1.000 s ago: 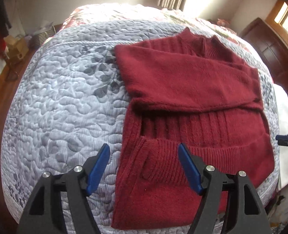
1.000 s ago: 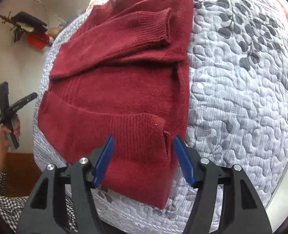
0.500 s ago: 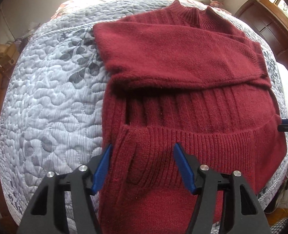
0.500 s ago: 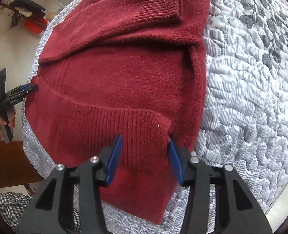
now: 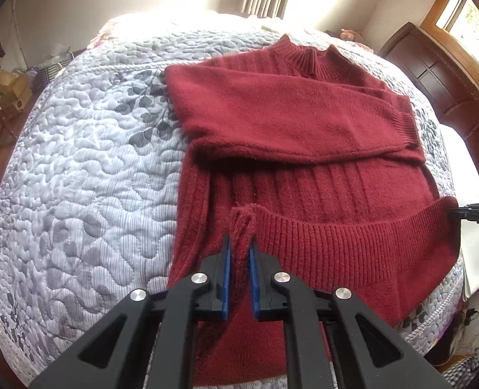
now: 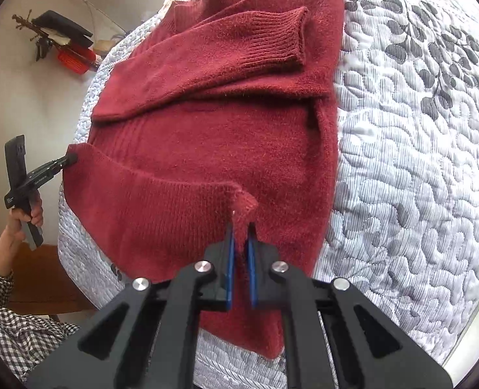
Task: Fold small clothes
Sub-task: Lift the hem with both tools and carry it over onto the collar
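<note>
both tongs, left [image 5: 239, 246] and right [image 6: 239, 230], pinch the hem corners of the red sweater [image 5: 304, 129], collar pointing away.

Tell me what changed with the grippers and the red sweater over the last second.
Both grippers closed: the left gripper and right gripper, open a second ago, now each pinch a corner of the ribbed band lying across the red sweater, bunching it up. The folded sleeves and quilt stayed put.
</note>
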A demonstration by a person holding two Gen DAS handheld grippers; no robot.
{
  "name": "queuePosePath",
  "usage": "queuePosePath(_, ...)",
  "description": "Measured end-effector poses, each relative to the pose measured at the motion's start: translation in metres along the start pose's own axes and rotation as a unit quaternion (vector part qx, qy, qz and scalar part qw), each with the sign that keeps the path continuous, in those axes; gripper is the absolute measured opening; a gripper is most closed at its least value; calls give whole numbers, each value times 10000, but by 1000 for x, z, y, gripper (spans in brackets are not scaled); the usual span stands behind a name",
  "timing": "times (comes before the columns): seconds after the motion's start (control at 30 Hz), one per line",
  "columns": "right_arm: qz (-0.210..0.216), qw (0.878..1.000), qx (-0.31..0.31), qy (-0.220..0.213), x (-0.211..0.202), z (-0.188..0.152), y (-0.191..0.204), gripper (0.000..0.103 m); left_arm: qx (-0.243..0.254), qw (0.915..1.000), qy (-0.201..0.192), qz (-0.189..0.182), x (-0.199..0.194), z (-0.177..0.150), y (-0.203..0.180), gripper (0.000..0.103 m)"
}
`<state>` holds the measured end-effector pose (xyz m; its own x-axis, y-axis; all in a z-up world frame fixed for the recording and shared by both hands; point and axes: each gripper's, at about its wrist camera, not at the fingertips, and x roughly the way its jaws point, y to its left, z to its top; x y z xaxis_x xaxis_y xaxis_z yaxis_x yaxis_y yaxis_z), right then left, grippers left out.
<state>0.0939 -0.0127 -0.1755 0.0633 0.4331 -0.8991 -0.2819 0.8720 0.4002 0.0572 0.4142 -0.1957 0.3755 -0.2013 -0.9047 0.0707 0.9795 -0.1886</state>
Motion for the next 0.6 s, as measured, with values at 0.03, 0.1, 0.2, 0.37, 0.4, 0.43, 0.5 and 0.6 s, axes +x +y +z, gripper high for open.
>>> queuePosePath(0.03,-35,10000,18,61,5,1,-1,6,-9,10000,88,33,7,-1,-1,10)
queuePosePath(0.1,-30,9998,79,169,15,4,-2,11,-97,9997,245,0,21,4,3,12)
queuePosePath(0.2,-66,9992,219,317,27,9,-7,34,-163,9991,393,9,37,10,4,26)
queuePosePath(0.37,-159,9989,111,418,38,10,-2,20,91,9986,508,63,44,18,-10,24)
queuePosePath(0.4,-205,9990,46,403,36,9,-1,9,168,9987,477,86,41,18,-13,19)
queuePosePath(0.43,-197,9991,35,363,32,8,-1,6,207,9987,451,80,38,18,-16,11)
queuePosePath(0.5,-20,9996,76,254,23,5,-1,6,176,9992,346,-50,28,16,-20,8)
queuePosePath(0.6,70,9999,51,55,4,1,2,6,223,9996,85,-119,12,10,-26,7)
